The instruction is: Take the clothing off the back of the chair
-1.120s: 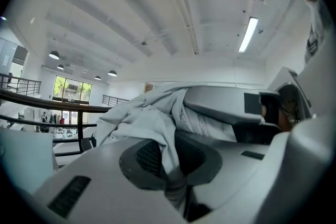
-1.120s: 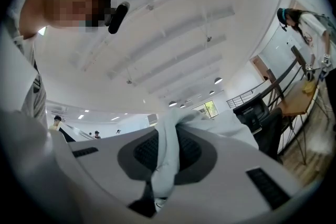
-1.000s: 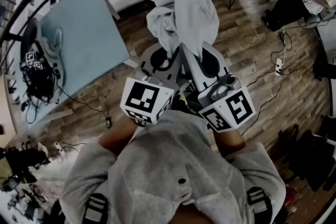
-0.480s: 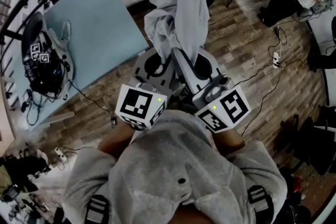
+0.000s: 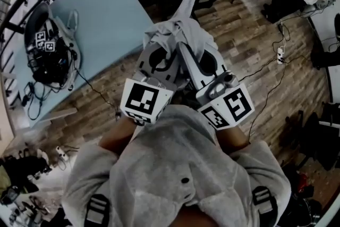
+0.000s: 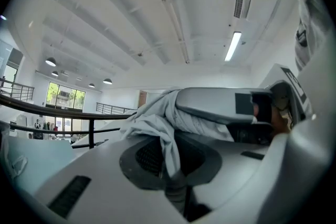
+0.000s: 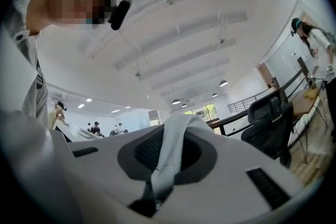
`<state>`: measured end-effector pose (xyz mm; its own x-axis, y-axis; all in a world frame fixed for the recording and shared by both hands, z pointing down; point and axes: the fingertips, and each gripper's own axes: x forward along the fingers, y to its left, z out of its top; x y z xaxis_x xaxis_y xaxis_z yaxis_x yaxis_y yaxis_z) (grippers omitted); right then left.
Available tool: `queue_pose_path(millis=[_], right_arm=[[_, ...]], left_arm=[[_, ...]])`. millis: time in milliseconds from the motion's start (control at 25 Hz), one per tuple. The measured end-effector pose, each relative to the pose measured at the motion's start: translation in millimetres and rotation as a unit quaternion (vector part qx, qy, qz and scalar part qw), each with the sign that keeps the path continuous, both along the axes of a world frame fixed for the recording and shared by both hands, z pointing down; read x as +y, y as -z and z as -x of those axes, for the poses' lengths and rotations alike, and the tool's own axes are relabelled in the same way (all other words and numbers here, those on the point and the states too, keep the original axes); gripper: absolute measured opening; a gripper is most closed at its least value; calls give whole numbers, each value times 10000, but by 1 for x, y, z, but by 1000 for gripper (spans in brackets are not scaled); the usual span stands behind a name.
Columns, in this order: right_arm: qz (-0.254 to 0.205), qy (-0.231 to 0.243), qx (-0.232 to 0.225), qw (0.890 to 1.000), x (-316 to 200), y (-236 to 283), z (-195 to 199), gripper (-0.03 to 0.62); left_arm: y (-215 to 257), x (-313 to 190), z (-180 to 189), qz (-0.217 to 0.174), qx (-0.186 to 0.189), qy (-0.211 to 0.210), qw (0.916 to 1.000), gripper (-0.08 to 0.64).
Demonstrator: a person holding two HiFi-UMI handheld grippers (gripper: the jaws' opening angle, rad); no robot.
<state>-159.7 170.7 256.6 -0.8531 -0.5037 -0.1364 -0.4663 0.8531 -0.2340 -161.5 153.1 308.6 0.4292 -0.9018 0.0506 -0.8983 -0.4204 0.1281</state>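
Both left gripper (image 6: 176, 186) and right gripper (image 7: 156, 182) pinch the clothing (image 5: 180, 34); it bunches ahead.

wood-plank floor (image 5: 255, 34), pale blue table (image 5: 106, 24) — black railing (image 6: 90, 131) behind.

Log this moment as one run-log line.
left tool: shut on garment | right tool: shut on garment | garment: light grey, bunched, held by both tools above wood floor

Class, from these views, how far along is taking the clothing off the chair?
Done: the left gripper and right gripper are shut on the clothing, which looks clear of the chair. In hand: it is held bunched over both jaws. Left: setting it down somewhere.
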Motion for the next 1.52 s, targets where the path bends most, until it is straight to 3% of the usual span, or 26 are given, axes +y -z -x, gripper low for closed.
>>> queue_pose_path(millis=[280,440,680,1520], right_arm=[[190,-645,-319,9972,-22,5,-48,35],[-165,-977,-244,9948,-30,18,-69,34],[-639,-1375,125,9884,-39,30,-81,35],[-560,-1675,459,9832,-42,19,-94,35]], left_arm=[[10,-1,-11,-241,316,-170,9991,48],[29,-12,-4,-669,207,-135,9975,48],[48,-25,-11,-821,175,-111,9964,48],[47,-28,-19,-815,-57,-33,9966,48]])
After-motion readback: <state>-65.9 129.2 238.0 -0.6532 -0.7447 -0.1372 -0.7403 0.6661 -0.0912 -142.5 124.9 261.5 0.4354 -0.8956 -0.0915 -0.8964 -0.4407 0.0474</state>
